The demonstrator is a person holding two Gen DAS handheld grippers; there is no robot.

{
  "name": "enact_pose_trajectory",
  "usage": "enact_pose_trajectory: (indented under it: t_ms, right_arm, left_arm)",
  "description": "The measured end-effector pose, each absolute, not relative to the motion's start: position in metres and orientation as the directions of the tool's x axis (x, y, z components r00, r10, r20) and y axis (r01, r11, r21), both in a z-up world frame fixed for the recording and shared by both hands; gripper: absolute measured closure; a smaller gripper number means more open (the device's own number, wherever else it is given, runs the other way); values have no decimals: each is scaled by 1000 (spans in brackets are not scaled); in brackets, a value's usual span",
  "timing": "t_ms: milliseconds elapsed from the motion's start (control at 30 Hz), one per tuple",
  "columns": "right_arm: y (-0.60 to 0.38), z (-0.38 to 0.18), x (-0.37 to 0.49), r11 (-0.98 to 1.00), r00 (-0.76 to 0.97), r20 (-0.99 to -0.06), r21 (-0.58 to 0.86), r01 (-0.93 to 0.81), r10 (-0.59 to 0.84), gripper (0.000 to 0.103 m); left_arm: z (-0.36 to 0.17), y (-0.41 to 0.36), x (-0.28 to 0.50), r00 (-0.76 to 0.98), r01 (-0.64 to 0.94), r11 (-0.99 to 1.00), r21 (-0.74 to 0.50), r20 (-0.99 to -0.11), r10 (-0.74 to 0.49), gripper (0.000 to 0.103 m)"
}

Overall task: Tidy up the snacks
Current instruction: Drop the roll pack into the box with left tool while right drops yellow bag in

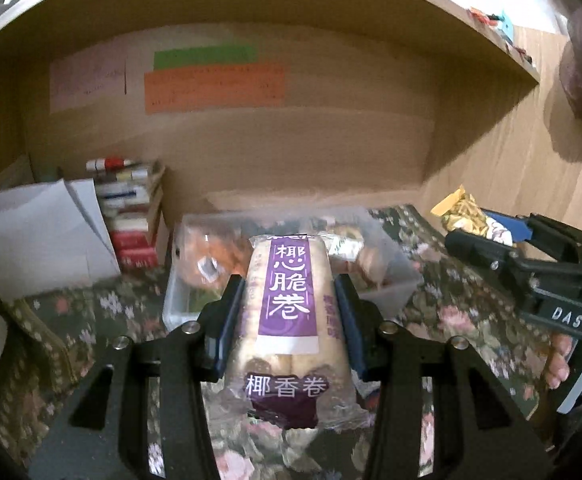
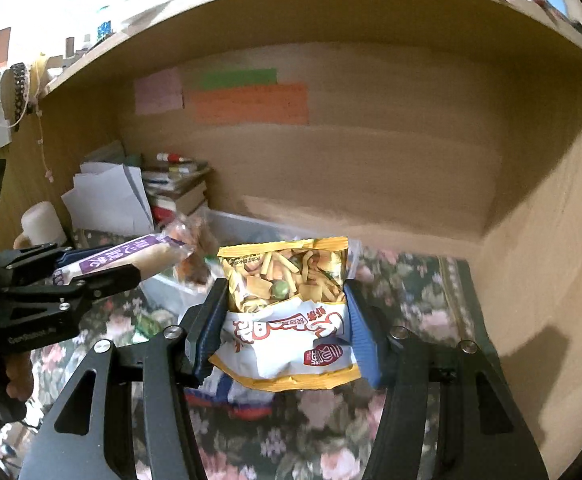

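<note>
**Two snack packs in my grippers above the clear bin**

My left gripper (image 1: 289,316) pinches a coconut roll pack (image 1: 289,320) between its blue pads; the purple label reads 椰心脆卷, with 椰香卷 lower down. It hangs just over the near edge of a clear plastic bin (image 1: 395,284) that holds several wrapped snacks, too blurred to name. My right gripper (image 2: 287,320) pinches a yellow-and-white mixed snack bag (image 2: 287,312), its red lettering upside down and unreadable to me, to the right of the bin. "DAS" is printed on the right gripper's body. The bin sits on the floral-covered bench (image 1: 463,296), with stacked books (image 1: 131,220) far left.
</note>
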State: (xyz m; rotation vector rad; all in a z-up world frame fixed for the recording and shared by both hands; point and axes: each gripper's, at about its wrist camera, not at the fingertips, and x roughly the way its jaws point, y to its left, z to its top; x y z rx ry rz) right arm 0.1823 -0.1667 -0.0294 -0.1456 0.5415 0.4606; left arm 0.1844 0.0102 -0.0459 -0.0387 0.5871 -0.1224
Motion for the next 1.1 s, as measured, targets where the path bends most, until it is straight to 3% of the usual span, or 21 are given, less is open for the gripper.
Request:
enact_pose_trajectory:
  t_ms: [300, 800, 1100]
  right_arm:
    - [-150, -32, 227, 886, 739, -556, -9, -463, 381, 51]
    - [-127, -65, 296, 878, 649, -677, -11, -479, 346, 51]
    - [-126, -71, 305, 876, 646, -687, -28, -481, 333, 49]
  left_arm:
    - [-38, 13, 227, 831, 91, 992, -82, -543, -121, 58]
    - [-67, 11, 298, 773, 92, 991, -93, -621, -130, 58]
    - [-79, 11, 313, 748, 87, 990, -111, -649, -139, 57]
